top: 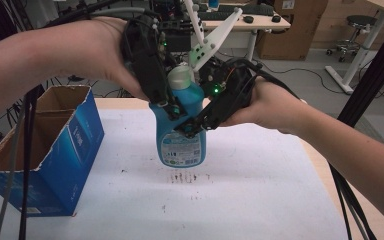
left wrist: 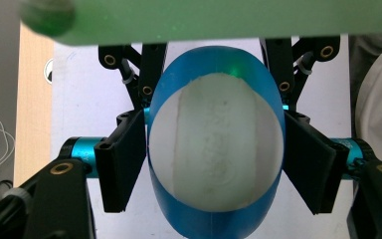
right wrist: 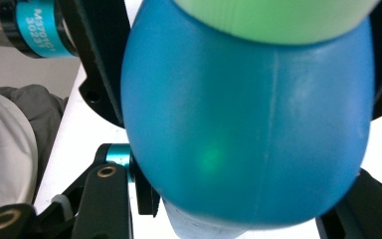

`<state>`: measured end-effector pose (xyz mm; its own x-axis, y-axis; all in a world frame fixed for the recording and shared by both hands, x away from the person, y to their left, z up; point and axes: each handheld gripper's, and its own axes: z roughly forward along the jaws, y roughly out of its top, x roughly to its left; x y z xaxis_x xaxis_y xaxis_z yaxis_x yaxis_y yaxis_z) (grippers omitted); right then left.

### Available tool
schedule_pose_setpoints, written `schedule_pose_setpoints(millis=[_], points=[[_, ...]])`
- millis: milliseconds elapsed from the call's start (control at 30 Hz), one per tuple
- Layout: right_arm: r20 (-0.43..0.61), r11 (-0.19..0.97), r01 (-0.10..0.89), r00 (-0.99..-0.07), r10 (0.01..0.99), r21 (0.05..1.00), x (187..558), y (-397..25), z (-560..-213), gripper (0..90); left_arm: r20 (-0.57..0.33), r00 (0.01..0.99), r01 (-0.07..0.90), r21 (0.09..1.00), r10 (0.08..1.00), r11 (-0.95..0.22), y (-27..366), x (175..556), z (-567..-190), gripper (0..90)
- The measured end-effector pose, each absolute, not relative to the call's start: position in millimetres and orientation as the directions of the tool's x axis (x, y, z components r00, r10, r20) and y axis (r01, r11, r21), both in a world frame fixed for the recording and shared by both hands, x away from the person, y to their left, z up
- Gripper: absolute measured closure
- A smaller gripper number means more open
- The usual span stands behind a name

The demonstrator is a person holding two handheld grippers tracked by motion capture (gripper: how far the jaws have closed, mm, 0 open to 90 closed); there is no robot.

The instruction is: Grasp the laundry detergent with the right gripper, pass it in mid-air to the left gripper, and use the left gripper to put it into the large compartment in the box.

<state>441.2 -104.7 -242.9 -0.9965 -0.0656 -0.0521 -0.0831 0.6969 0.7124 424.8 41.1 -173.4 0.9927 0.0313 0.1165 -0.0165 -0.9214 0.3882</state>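
A blue plastic bottle (top: 180,145) with a pale cap (top: 180,77) stands upright on the white mat (top: 260,190). My left gripper (top: 174,107) comes down from above and left, its black pads (left wrist: 124,164) pressed on both sides of the bottle (left wrist: 214,144). From the right, my right gripper (top: 196,127) reaches in lower on the body, one jaw lying across the bottle's front. In the right gripper view the blue bottle (right wrist: 243,134) sits between the jaws of the right gripper (right wrist: 238,219), whose tips are hidden behind it.
An open blue cardboard box (top: 55,150) stands at the mat's left edge. Dark smudges (top: 185,177) mark the mat just in front of the bottle. Black cables (top: 347,200) trail along the right arm. A desk (top: 250,20) and a stool (top: 357,22) stand beyond the table.
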Motion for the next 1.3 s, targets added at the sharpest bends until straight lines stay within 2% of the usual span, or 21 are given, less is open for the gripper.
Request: schedule_pose_setpoints(millis=[500,600,633,700,1300], points=[[-0.039,0.702,-0.071,-0.997,-0.062,0.708,439.8,-103.8,-243.3,46.3,0.124,0.992,-0.031,0.375,0.017,-0.927,40.3,424.3,-174.9,32.1],[-0.051,0.699,-0.078,-0.997,-0.060,0.710,441.1,-104.5,-242.9,46.3,0.122,0.992,-0.024,0.374,0.023,-0.927,40.8,423.8,-175.4,32.2],[-0.086,0.704,-0.114,-0.993,-0.075,0.701,444.3,-105.4,-242.4,46.3,0.120,0.992,-0.024,0.375,0.023,-0.927,40.9,423.9,-175.5,32.4],[-0.049,0.698,-0.073,-0.997,-0.055,0.712,441.0,-105.1,-242.2,46.2,0.121,0.992,-0.020,0.382,0.028,-0.924,41.2,424.1,-175.8,33.6],[-0.045,0.704,-0.071,-0.997,-0.056,0.707,440.8,-103.2,-243.8,46.3,0.121,0.992,-0.015,0.378,0.034,-0.926,40.9,425.3,-177.2,35.9]])
